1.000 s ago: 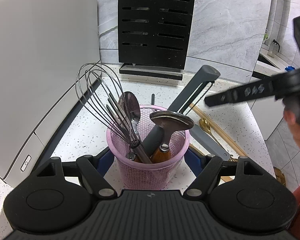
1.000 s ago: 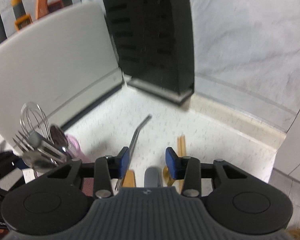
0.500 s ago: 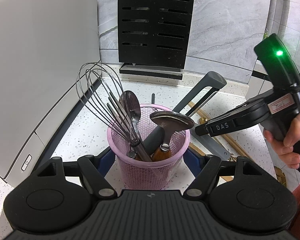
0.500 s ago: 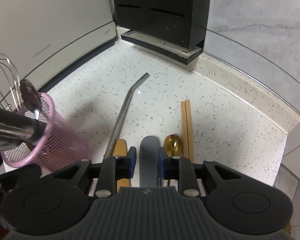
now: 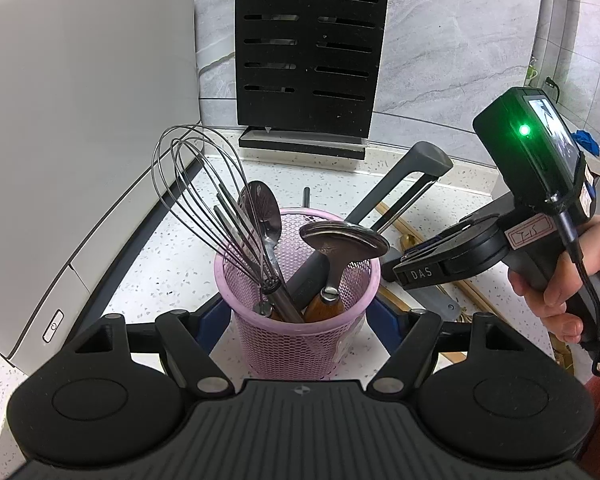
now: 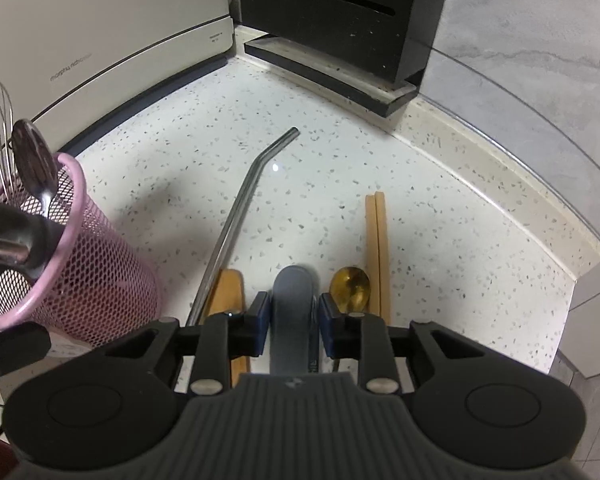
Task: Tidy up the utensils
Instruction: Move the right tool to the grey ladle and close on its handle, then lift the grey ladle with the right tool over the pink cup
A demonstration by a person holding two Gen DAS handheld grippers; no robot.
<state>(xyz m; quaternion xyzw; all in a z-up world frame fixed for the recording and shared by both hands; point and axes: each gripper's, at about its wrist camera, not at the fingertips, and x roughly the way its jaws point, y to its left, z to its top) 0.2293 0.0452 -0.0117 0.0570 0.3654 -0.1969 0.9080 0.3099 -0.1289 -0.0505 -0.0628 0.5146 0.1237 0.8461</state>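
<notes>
The right tongs [image 6: 292,316] had their blue pads against both sides of a grey handle [image 6: 293,292] lying on the speckled surface [image 6: 340,152], so they looked clenched on it, though from where I stood I could not tell how firmly.

That seemed the main risk. The handle was smooth and rounded, and it was gripped near one end, so I judged it might swing down or slip out once lifted.

It also lay in a crowd. A wooden piece [image 6: 228,292] and a bent metal straw [image 6: 236,216] were just to its left, with a gold spoon [image 6: 350,286] and a pair of chopsticks [image 6: 377,248] just to its right. Any of these might be dragged along or knocked aside.

The left tongs [image 5: 300,320] straddled the pink mesh basket [image 5: 300,344], pads at its sides, seemingly steadying it. The basket already held a whisk [image 5: 204,208], spoons and a long grey tool leaning out. I judged that one more utensil might catch on these or tip the light basket.
</notes>
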